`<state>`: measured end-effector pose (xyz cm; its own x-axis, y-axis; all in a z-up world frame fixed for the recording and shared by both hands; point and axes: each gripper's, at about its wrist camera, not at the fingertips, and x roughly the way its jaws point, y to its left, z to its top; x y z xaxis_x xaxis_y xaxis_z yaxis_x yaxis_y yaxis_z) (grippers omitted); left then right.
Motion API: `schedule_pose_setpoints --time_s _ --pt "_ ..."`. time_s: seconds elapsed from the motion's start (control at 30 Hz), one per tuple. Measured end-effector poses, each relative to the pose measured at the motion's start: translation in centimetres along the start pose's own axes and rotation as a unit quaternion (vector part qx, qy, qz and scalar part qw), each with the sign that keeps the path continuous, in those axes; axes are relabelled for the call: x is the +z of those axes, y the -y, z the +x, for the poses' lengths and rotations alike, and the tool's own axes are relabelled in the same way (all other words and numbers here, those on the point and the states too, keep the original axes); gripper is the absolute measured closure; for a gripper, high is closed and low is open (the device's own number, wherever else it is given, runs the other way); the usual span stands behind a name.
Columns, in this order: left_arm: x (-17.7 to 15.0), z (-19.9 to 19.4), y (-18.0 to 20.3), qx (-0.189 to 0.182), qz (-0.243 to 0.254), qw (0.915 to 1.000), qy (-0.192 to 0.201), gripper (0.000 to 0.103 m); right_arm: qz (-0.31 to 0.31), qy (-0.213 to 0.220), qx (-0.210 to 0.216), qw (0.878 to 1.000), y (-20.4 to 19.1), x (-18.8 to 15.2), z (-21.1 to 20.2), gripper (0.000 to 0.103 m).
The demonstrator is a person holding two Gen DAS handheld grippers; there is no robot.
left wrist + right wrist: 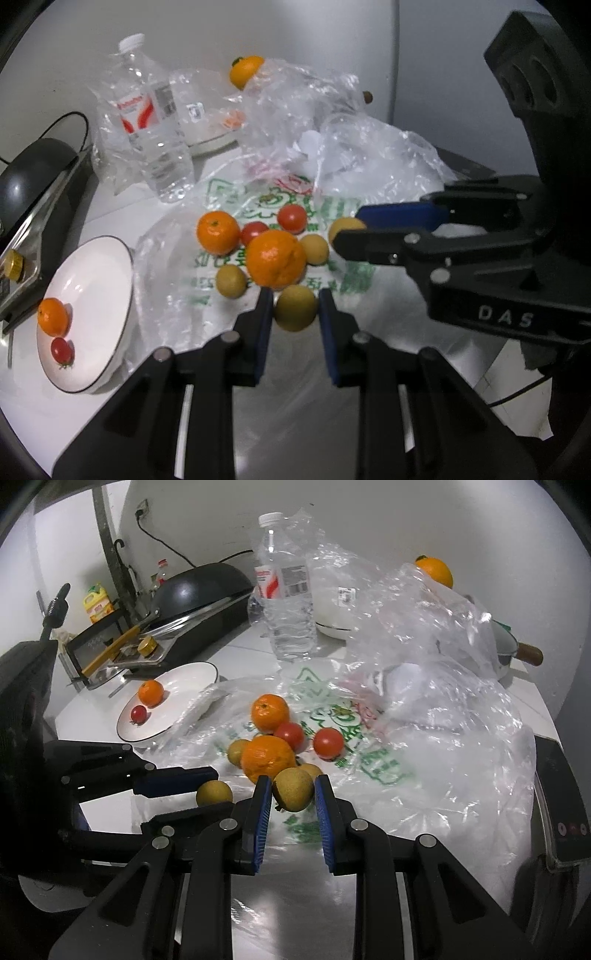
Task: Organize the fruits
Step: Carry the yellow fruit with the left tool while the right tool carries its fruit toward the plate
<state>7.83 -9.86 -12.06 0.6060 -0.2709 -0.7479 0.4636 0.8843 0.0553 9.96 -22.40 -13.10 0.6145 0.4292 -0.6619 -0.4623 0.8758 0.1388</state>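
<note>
A: What lies under it all?

B: A printed plastic bag [288, 206] spread on the counter, with a white plate [92, 266] to its left holding one mandarin [53, 316] and one cherry tomato [62, 350].

A: And the pile?

B: Mandarins, tomatoes and small brown-yellow fruits clustered on the bag.

A: The grippers?

B: The left gripper [295, 308] brackets one yellow-brown fruit [295, 308], the right gripper [293, 790] another brown fruit [293, 788]; jaws parted, contact unclear.

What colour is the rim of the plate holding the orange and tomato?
Black, a thin line edging the white plate; clearest in the right wrist view.
</note>
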Motion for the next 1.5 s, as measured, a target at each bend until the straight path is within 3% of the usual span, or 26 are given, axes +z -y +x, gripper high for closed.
schedule_pose_setpoints --time_s 0.3,0.73,0.97,1.2,1.5 --pt "-1.1 -2.2 -2.5 0.009 -0.022 0.9995 0.021 0.078 -0.026 0.000 0.006 1.000 -3.2 1.3 0.4 0.077" --pt "-3.4 -4.5 -9.0 0.056 -0.068 0.9953 0.041 0.078 -0.065 -0.009 0.021 0.998 -8.3 3.6 2.7 0.077" --pt "-4.9 -4.6 -13.0 0.085 -0.102 0.9904 0.038 0.078 -0.078 -0.017 0.022 0.997 -10.4 4.6 4.3 0.077" --pt "-6.3 -3.7 -16.0 0.114 -0.126 0.9851 0.026 0.078 -0.086 -0.027 -0.007 0.996 -11.4 5.9 5.8 0.077" --pt "-6.7 -2.6 -17.0 0.111 -0.123 0.9861 0.011 0.078 -0.089 -0.027 -0.015 0.996 -12.1 6.6 6.8 0.077"
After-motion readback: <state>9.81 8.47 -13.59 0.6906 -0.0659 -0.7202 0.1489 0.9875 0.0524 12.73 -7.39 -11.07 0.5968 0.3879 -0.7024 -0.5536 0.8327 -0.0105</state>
